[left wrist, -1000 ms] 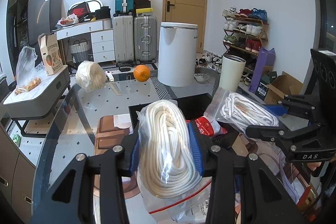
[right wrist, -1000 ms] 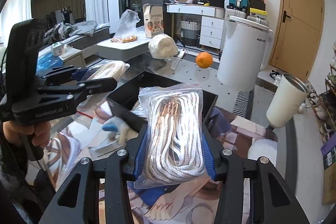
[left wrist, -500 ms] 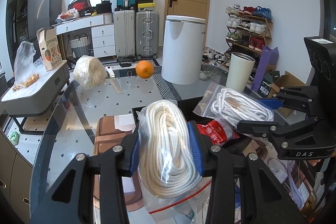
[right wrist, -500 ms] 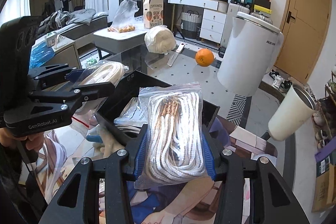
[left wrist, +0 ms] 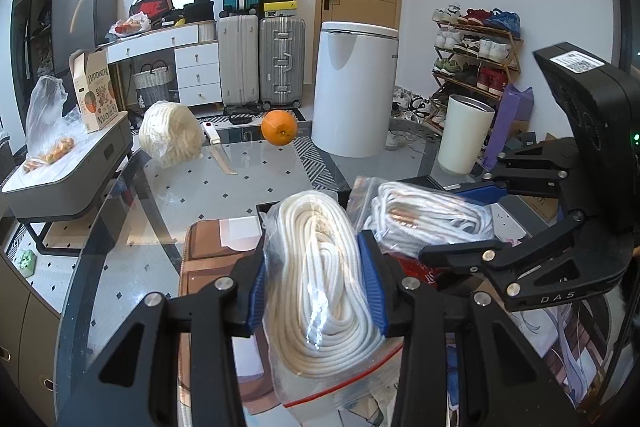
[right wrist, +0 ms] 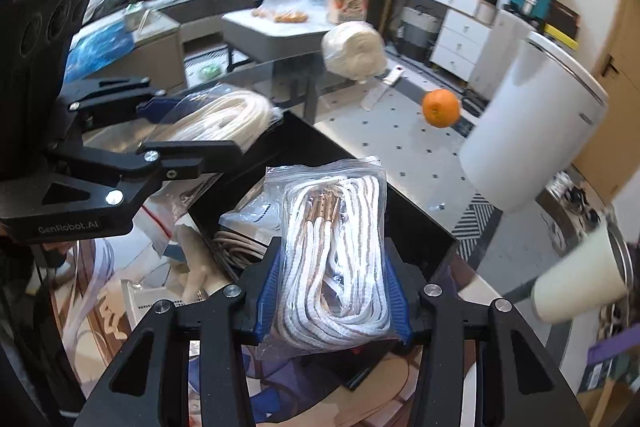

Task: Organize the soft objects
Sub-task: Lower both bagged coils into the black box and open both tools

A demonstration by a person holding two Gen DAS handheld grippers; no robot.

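Observation:
My left gripper (left wrist: 318,291) is shut on a clear zip bag of plain white rope (left wrist: 320,291), held above the glass table. It shows at the left of the right wrist view (right wrist: 188,131) with its bag (right wrist: 218,119). My right gripper (right wrist: 334,291) is shut on a zip bag of white striped cord with copper tips (right wrist: 336,255), over the black box (right wrist: 416,227). In the left wrist view this gripper (left wrist: 472,215) and its bag (left wrist: 424,219) sit just right of mine, above the box.
On the glass table (left wrist: 248,187) lie a wrapped ball of white rope (left wrist: 172,135), a knife (left wrist: 218,151) and an orange (left wrist: 279,127). The black box holds cables (right wrist: 236,243). A white bin (left wrist: 354,95) and a cream cup (left wrist: 464,135) stand beyond.
The right gripper has carried its cord bag left and forward over the black box, closer to the left gripper. The left gripper has shifted slightly with its bag still held.

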